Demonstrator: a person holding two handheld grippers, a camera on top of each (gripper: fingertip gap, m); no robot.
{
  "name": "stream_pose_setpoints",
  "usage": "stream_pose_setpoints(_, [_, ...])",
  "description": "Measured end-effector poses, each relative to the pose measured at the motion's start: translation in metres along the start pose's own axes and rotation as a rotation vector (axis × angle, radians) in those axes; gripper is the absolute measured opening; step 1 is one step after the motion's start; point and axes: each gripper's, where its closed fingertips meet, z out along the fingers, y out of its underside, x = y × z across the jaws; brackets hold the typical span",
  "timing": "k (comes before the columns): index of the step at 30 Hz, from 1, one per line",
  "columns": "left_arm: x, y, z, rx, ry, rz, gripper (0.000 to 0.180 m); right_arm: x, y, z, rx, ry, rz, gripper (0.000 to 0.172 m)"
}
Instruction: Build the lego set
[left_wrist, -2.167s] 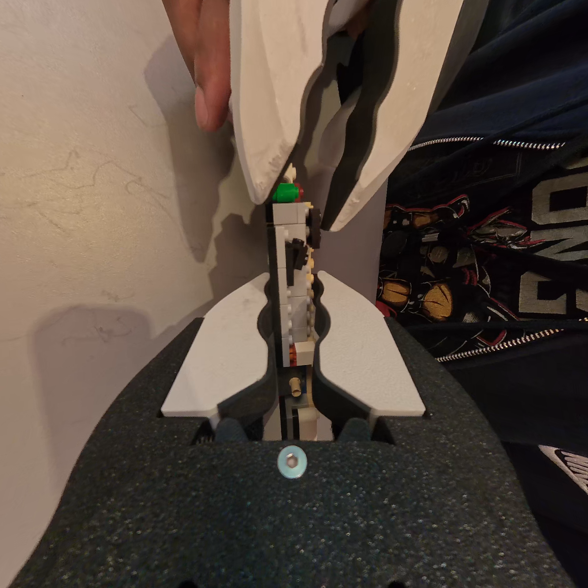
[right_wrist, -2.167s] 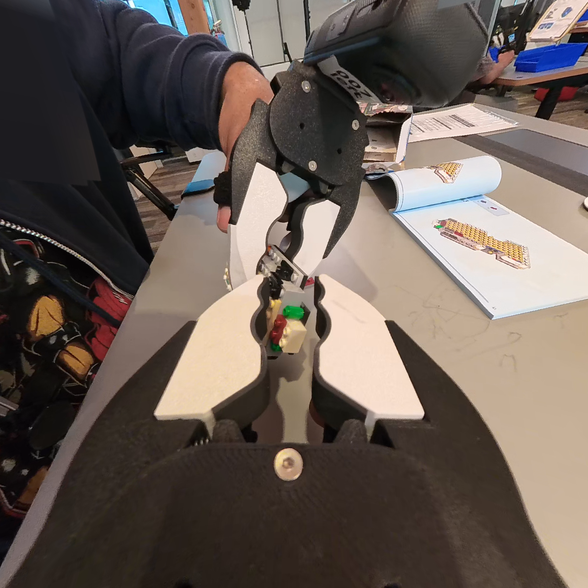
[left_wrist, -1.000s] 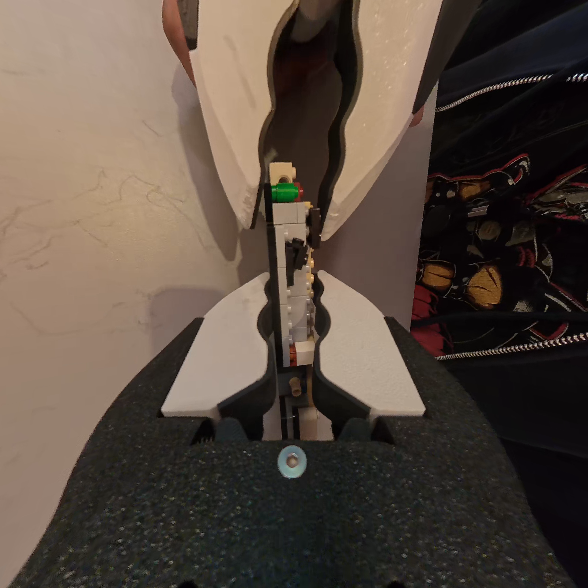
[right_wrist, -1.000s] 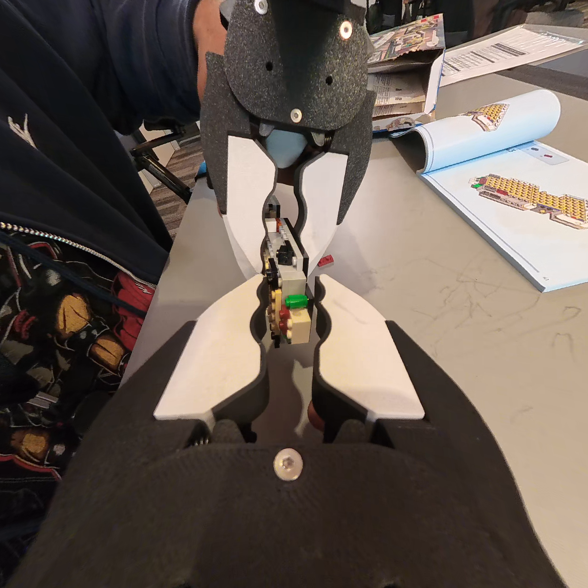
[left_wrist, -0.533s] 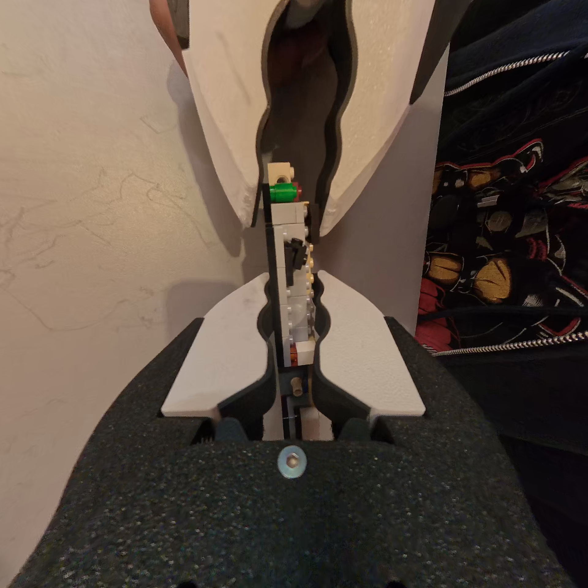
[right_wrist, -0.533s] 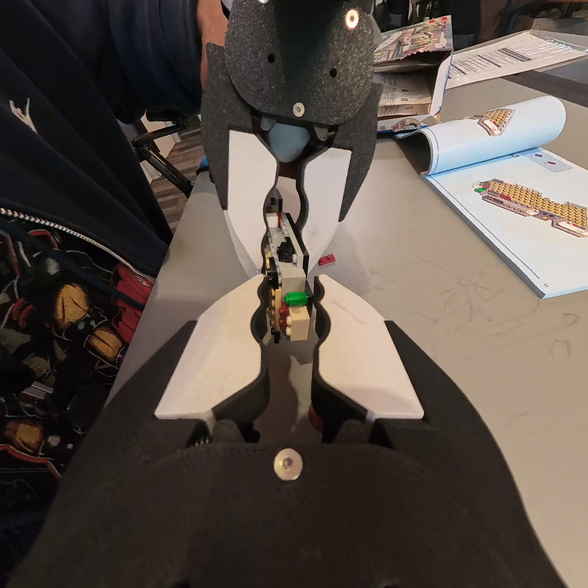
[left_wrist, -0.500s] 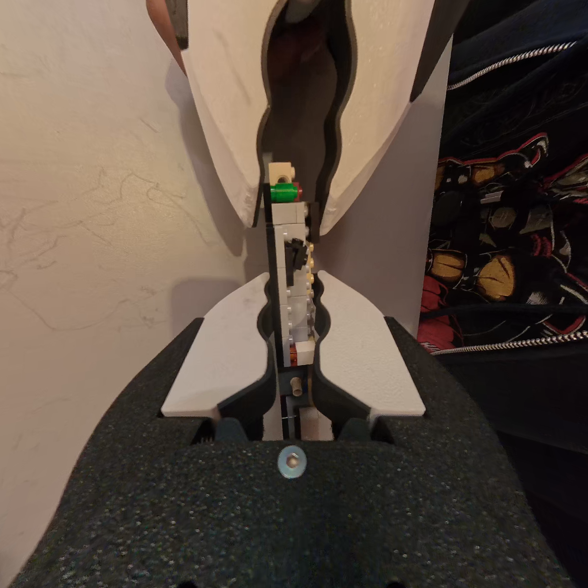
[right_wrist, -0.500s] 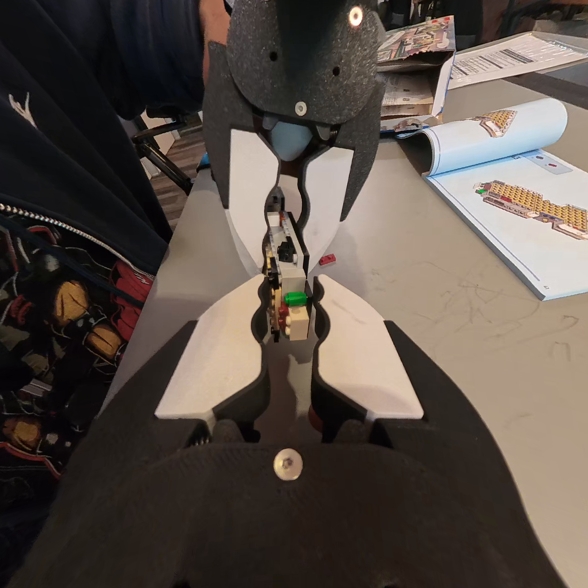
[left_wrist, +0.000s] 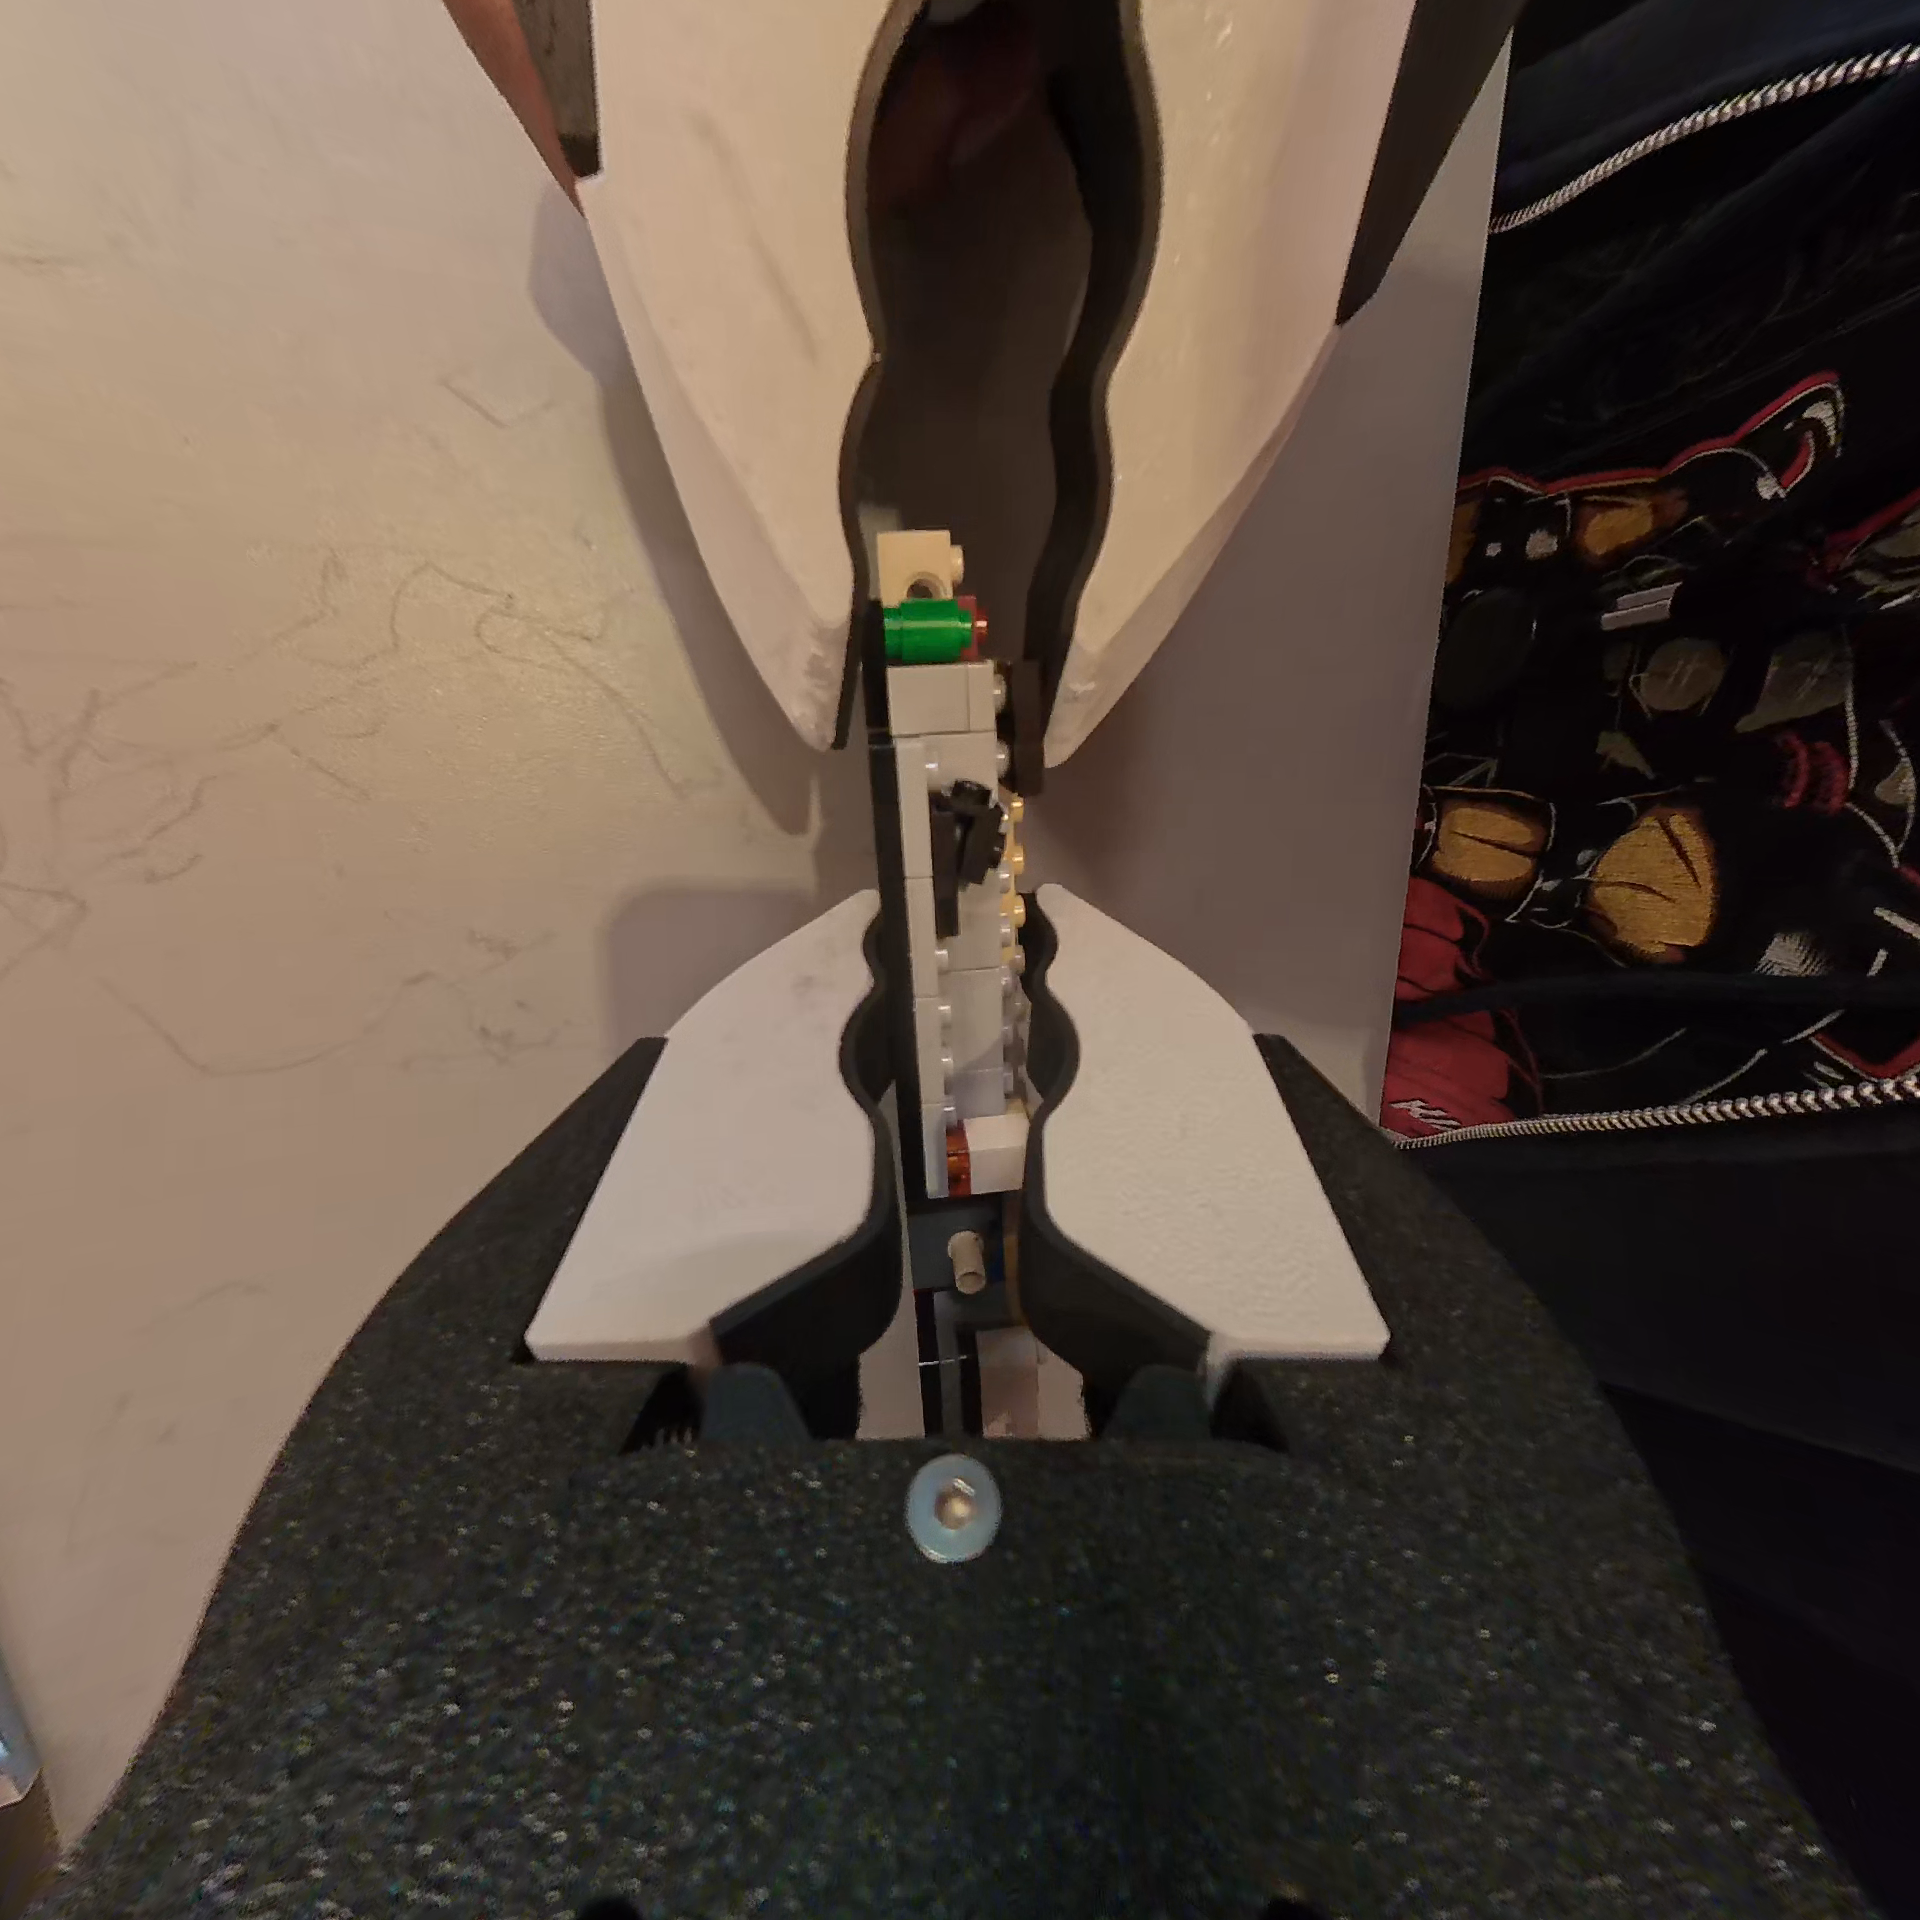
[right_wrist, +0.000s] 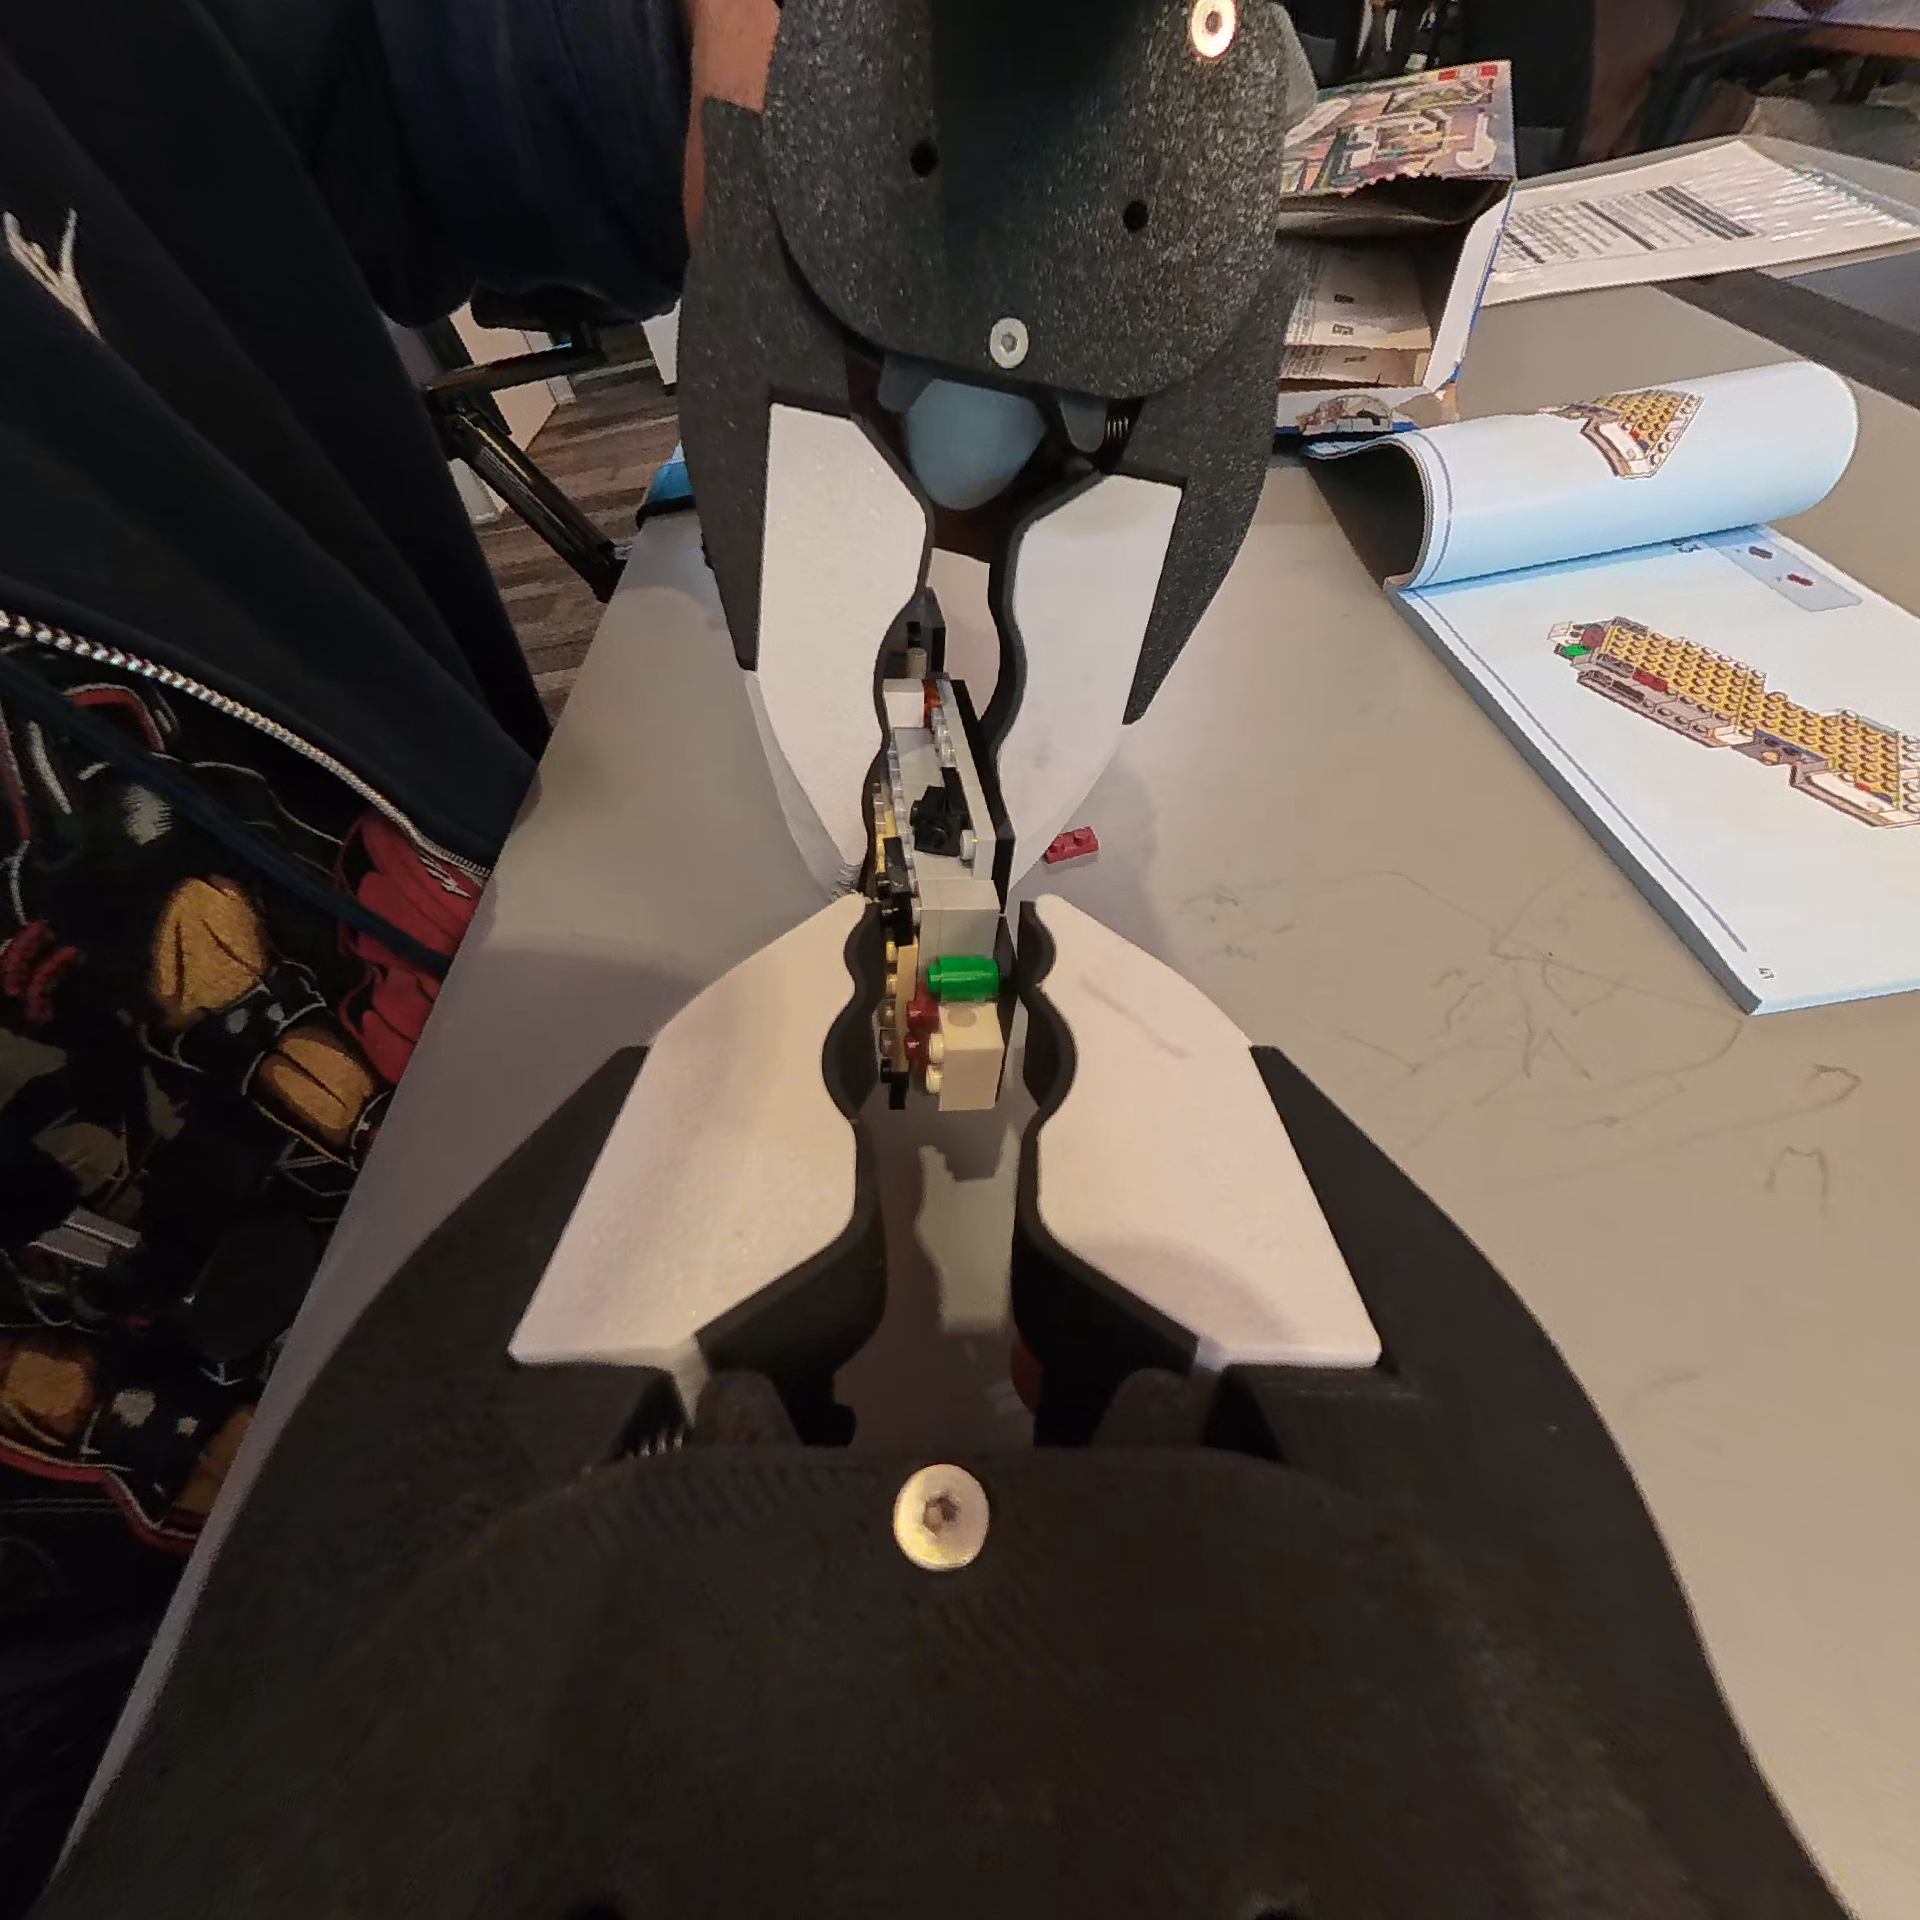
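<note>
Nose to nose, left gripper (left_wrist: 956, 935) and right gripper (right_wrist: 940, 935) both clenched on one brick model (right_wrist: 940, 883), torn box (right_wrist: 1382, 249) holding leaflets

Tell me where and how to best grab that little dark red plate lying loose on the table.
Judging by its pose, take the dark red plate by its two long edges, coming straight down from above. It lies flat and thin on the grey table, so only its sides offer purchase. Approach from its open right side; the left gripper holding the brick assembly crowds its left.
</note>
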Motion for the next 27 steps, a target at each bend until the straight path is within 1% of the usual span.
stream_pose_setpoints(18, [0.0006, -0.0013, 0.0009, 0.001, 0.015, -0.003, 0.022, -0.0012, 0.0, -0.0005, 0.009, -0.02, 0.006, 0.024])
stream_pose_setpoints(22, [0.0018, -0.0019, 0.0022, 0.019, 0.04, -0.008, 0.022, -0.0023, -0.0001, -0.0013, 0.009, -0.009, -0.035, 0.024])
stream_pose_setpoints(24, [-0.0007, -0.0009, 0.0025, 0.014, 0.026, -0.012, 0.022, -0.0025, -0.0016, -0.0021, 0.017, 0.007, -0.071, 0.024])
stream_pose_setpoints(27, [-0.0039, 0.0007, 0.0012, 0.009, 0.004, -0.008, 0.022, -0.0033, -0.0028, -0.0023, 0.019, 0.012, -0.087, 0.029])
